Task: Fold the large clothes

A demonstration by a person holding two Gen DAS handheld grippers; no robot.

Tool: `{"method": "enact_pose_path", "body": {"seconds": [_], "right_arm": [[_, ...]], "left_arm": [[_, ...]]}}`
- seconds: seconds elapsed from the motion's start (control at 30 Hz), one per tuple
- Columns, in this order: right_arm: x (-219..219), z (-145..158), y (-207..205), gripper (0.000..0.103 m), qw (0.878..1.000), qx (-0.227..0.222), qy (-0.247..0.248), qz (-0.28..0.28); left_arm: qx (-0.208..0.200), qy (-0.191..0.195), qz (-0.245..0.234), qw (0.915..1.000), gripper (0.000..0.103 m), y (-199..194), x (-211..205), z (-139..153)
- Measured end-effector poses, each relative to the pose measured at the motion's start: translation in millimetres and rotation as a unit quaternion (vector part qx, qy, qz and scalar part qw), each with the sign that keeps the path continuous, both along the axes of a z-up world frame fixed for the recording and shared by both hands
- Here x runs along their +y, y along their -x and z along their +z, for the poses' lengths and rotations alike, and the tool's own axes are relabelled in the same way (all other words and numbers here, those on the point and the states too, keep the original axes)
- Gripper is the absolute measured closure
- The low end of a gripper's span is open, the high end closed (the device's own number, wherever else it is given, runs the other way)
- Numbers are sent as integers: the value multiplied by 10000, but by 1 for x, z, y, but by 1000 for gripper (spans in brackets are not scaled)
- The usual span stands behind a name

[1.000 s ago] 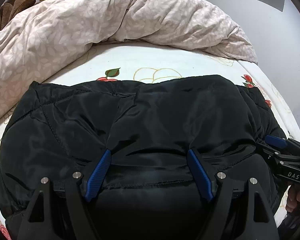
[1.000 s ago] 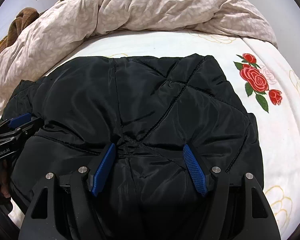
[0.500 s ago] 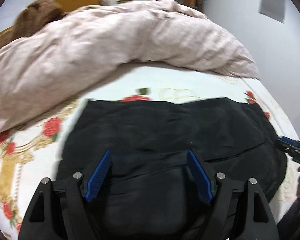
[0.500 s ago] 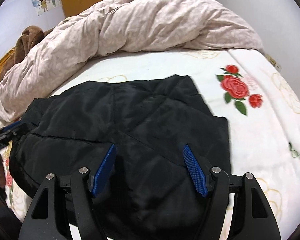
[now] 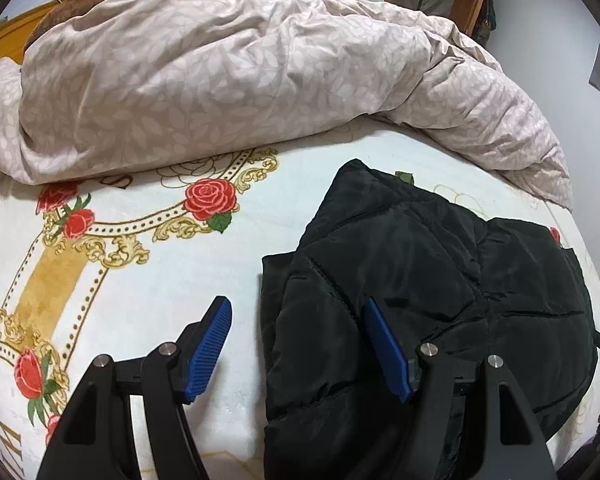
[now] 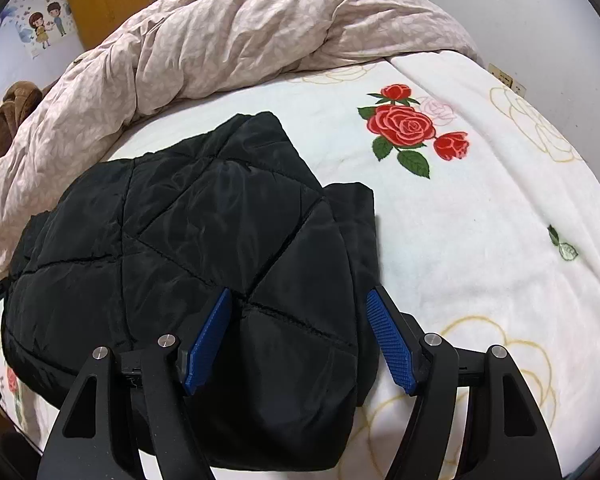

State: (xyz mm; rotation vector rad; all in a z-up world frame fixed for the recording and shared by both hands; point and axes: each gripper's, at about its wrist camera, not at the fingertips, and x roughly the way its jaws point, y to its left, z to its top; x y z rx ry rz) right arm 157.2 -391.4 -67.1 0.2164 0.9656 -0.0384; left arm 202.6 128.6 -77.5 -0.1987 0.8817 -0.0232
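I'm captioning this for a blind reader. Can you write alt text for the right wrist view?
A folded black quilted jacket lies on a white rose-printed bed sheet, with the open right claw hovering over its near edge, gripping nothing. A rumpled beige duvet is heaped behind it.

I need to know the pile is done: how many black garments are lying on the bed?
1. The black quilted jacket lies folded in a bundle on the flowered sheet, in front of the heaped duvet. Anything under the duvet would be hidden.
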Motion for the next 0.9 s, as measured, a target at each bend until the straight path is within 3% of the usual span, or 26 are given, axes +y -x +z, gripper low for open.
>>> {"method": "enact_pose_path", "body": {"seconds": [0.1,0.17,0.33,0.6,0.9], "right_arm": [[1,0,2,33,10000,-58,-17,35],[-3,-9,-4,33,10000,68,-2,17],[-19,-34,-17,25,9978,321,-562,-134],[-30,-48,-29,16,9950,351,-929,-73],[-40,-63,-26,14,9882,406,-1476,-35]], "left_arm": [[-3,120,13,9999,32,0,1,-4],[209,229,-58,9995,32,-9,0,-16],[450,589,-123,9972,30,-25,-1,-42],[577,919,-174,9939,20,-35,6,-54],[629,1275,-203,9896,16,-34,12,-68]]}}
